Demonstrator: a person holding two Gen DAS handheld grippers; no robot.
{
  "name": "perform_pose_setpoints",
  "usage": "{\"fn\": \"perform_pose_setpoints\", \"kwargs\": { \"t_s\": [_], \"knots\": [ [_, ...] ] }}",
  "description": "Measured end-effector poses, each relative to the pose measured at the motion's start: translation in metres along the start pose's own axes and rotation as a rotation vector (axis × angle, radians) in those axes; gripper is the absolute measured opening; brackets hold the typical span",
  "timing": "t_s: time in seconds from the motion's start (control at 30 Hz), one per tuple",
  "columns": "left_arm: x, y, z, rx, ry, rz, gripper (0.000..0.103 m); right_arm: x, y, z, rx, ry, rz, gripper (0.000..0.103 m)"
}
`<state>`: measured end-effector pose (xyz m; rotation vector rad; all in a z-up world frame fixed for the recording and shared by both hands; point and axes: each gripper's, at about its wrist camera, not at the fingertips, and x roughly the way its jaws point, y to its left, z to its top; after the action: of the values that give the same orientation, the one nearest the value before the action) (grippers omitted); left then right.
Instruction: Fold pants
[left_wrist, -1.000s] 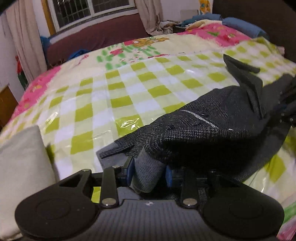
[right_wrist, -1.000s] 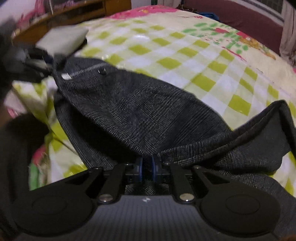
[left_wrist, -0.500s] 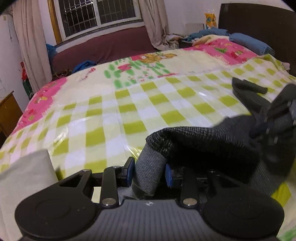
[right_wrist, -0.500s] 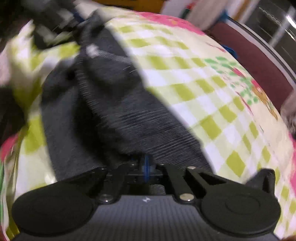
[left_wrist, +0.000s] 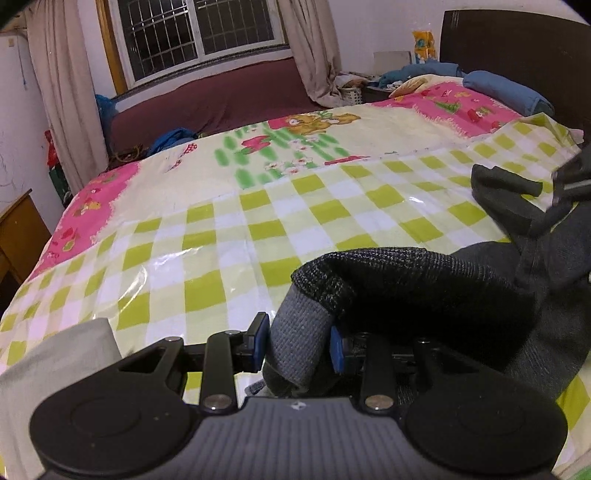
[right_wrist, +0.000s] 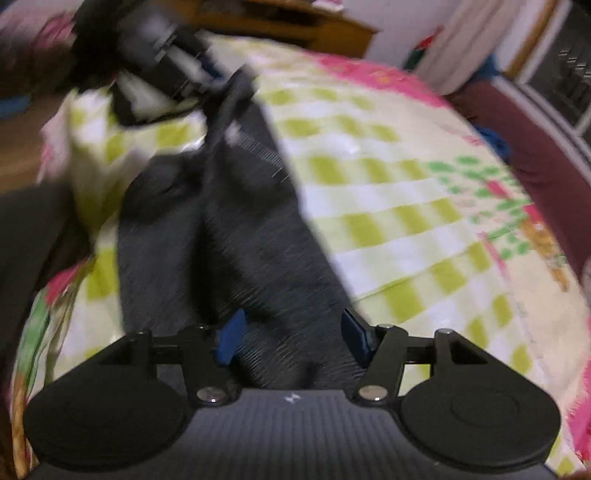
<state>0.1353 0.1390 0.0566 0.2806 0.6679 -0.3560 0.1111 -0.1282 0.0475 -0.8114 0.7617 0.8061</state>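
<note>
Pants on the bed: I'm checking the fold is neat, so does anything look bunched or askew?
Yes. The dark pants are humped up, not flat, on the checked cover; the left gripper pinches a thick wad of fabric. The right gripper has just been opening, cloth loose between its jaws.

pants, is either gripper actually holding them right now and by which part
The left gripper is shut on the pants, pinching a thick rolled edge. The right gripper has just opened; fabric lies between its jaws, unpinched.

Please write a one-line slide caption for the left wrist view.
Left gripper clamps a grey fold of the dark pants above the green-checked bed cover.
</note>
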Motion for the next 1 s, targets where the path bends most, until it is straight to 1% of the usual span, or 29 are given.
{"fn": "perform_pose_setpoints", "kwargs": {
  "t_s": [0.1,0.2,0.23,0.27,0.3,0.33,0.37,0.43,0.53,0.6,0.63,0.67,0.7,0.73,0.77,0.83,0.9,1.0],
  "knots": [
    [-0.003,0.000,-0.001,-0.011,-0.004,-0.007,0.047,0.016,0.003,-0.001,-0.074,0.020,-0.002,0.060],
    [-0.003,-0.001,-0.001,-0.007,-0.001,-0.012,0.047,0.039,0.003,0.001,-0.148,0.062,0.031,0.060],
    [-0.002,-0.002,-0.002,-0.003,0.002,-0.012,0.047,0.046,0.002,0.003,-0.161,0.074,0.045,0.058],
    [-0.002,-0.002,-0.003,0.002,0.006,-0.012,0.047,0.051,0.000,0.005,-0.159,0.086,0.056,0.051],
    [-0.002,-0.002,-0.003,0.003,0.010,-0.012,0.047,0.054,-0.002,0.007,-0.141,0.102,0.062,0.040],
    [-0.001,-0.002,-0.004,0.003,0.013,-0.012,0.047,0.056,-0.004,0.008,-0.117,0.117,0.061,0.008],
    [0.000,0.000,-0.004,0.000,0.016,-0.010,0.047,0.054,-0.007,0.008,-0.094,0.121,0.065,0.001],
    [0.001,0.003,-0.003,-0.011,0.015,-0.007,0.047,0.046,-0.010,0.004,-0.054,0.125,0.090,0.000],
    [0.002,0.004,-0.002,-0.015,0.009,-0.006,0.047,0.030,-0.009,-0.004,-0.001,0.135,0.104,0.000],
    [0.001,0.002,-0.003,-0.016,0.008,-0.006,0.047,0.019,-0.001,-0.008,-0.007,0.135,0.107,0.000],
    [0.001,0.002,-0.003,-0.014,0.011,-0.007,0.047,0.013,0.004,-0.009,-0.035,0.122,0.091,0.000],
    [0.001,0.003,-0.003,-0.014,0.010,-0.007,0.047,0.009,0.008,-0.009,-0.058,0.101,0.072,0.001],
    [0.000,0.003,-0.003,-0.018,0.010,-0.007,0.047,0.008,0.009,-0.008,-0.080,0.079,0.064,0.005],
    [-0.001,0.002,-0.003,-0.025,0.009,-0.008,0.047,0.009,0.009,-0.001,-0.098,0.071,0.063,0.016],
    [-0.002,0.001,-0.004,-0.027,0.008,-0.009,0.047,0.012,0.008,0.003,-0.109,0.068,0.072,0.040],
    [-0.004,-0.001,-0.005,-0.024,0.007,-0.010,0.047,0.021,0.004,0.013,-0.139,0.051,0.120,0.062],
    [-0.005,-0.002,-0.006,-0.018,0.011,-0.013,0.047,0.029,0.007,0.022,-0.186,0.049,0.156,0.062],
    [-0.004,0.000,-0.008,-0.024,0.013,-0.016,0.047,0.048,0.010,0.030,-0.253,0.071,0.182,0.061]
  ]
}}
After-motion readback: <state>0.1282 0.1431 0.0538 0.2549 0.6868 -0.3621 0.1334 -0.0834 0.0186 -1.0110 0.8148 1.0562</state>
